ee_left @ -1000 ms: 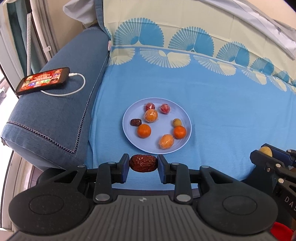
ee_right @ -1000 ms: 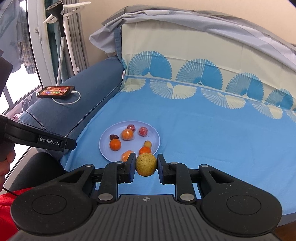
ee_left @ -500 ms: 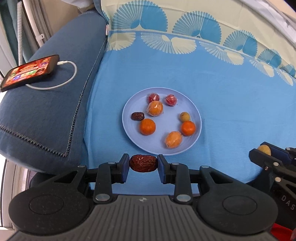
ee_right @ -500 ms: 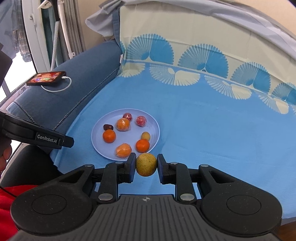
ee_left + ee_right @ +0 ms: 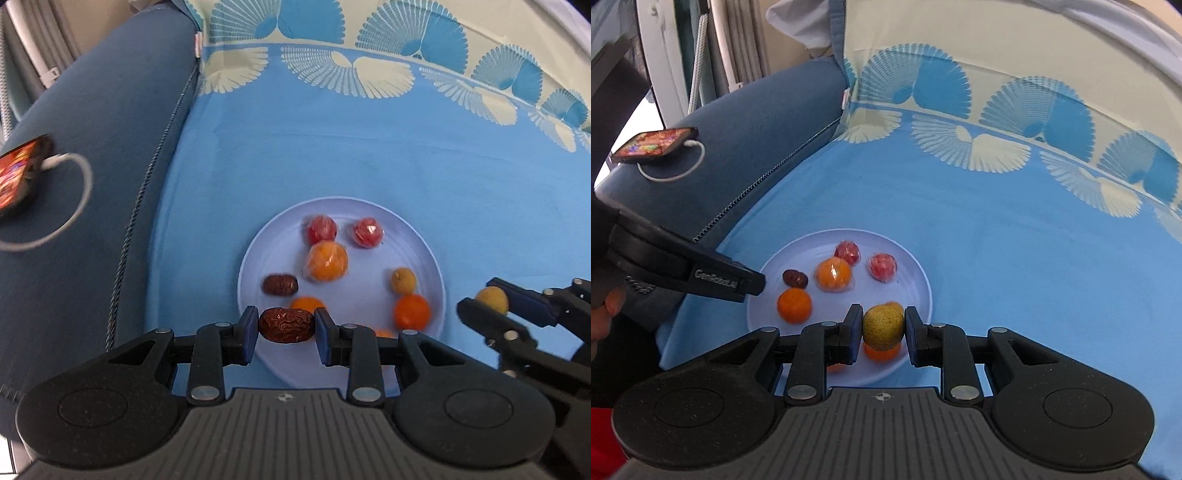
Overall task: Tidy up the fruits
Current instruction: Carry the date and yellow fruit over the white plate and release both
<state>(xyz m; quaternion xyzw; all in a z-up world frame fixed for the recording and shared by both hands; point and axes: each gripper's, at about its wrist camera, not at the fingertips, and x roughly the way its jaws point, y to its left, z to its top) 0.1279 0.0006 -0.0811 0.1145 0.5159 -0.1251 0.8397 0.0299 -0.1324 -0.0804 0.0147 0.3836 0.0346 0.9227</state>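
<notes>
A pale blue plate [image 5: 424, 240] [image 5: 916, 273] lies on the blue sheet and holds several fruits: two wrapped red ones [image 5: 321, 228], a wrapped orange [image 5: 328, 260], oranges [image 5: 412, 312], a dark date [image 5: 280, 284] and a small yellow fruit [image 5: 403, 280]. My left gripper [image 5: 286, 325] is shut on a wrinkled red date [image 5: 286, 325] over the plate's near left edge. My right gripper [image 5: 882, 326] is shut on a yellow-green fruit [image 5: 882, 324] over the plate's near right part; it also shows in the left wrist view [image 5: 491, 300].
A dark blue sofa arm [image 5: 92, 184] rises to the left of the sheet. A lit phone [image 5: 655, 144] with a white cable [image 5: 70, 218] lies on it. The patterned backrest cover [image 5: 997, 92] stands behind.
Both grippers have moved forward and down toward the plate with their fruits still held. The plate now sits right under the fingertips.
</notes>
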